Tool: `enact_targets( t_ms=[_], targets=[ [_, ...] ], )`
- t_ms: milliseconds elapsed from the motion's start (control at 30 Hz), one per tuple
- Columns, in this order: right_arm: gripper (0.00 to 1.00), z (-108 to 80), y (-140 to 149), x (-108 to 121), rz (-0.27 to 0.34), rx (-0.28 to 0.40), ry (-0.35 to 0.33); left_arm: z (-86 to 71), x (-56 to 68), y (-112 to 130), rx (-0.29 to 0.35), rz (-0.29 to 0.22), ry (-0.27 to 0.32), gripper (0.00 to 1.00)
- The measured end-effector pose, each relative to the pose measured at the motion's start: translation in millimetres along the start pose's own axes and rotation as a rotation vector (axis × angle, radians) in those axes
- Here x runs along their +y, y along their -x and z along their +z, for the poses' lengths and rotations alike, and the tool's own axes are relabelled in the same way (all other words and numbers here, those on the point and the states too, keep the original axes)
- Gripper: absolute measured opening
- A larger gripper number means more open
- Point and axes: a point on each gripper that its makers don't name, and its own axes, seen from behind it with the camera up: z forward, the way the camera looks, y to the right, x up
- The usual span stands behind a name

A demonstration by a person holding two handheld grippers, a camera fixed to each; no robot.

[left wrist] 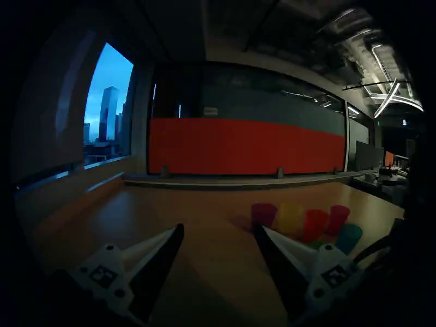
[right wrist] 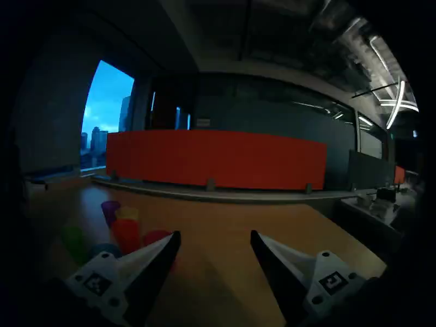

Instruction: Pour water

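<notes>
Several coloured plastic cups stand close together on the wooden table. In the left gripper view they sit right of centre: a purple cup [left wrist: 264,214], a yellow cup [left wrist: 290,219], a red cup [left wrist: 314,224], a pink cup [left wrist: 338,219] and a teal cup [left wrist: 349,237]. My left gripper [left wrist: 218,229] is open and empty, its right finger [left wrist: 289,256] just in front of the cups. In the right gripper view the cups are at the lower left: a purple cup [right wrist: 110,211], a red cup [right wrist: 127,234] and a green cup [right wrist: 74,243]. My right gripper [right wrist: 215,235] is open, holding nothing.
A long orange partition [left wrist: 245,146] runs along the table's far edge. A window [left wrist: 108,109] with city towers is at the left. Desks with dark clutter [right wrist: 381,204] stand at the right. The wooden tabletop [right wrist: 229,229] stretches wide ahead of both grippers.
</notes>
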Motion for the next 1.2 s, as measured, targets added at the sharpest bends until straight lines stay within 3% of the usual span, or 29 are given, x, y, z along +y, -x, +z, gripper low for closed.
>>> enact_targets(
  t_ms=[367, 600, 767, 1200],
  targets=[
    [0.99, 2.3, -10.8, 23.7, 0.064, 0.078, 0.083, 2.4, 5.7, -8.1, 0.032, 0.0, 0.004, 0.95],
    [0.99, 0.7, -24.1, 21.6, 0.019, 0.113, 0.098, 4.6, 6.2, -10.6, 0.045, 0.011, -0.004, 0.95],
    [0.99, 1.9, -25.7, 23.1, 0.008, 0.113, 0.119, 4.9, 5.7, -11.9, 0.053, 0.014, -0.008, 0.95],
    [0.99, 3.7, -26.7, 22.2, 0.076, 0.103, 0.115, 5.9, -1.1, -14.8, 0.082, 0.005, -0.036, 0.95]
  ],
)
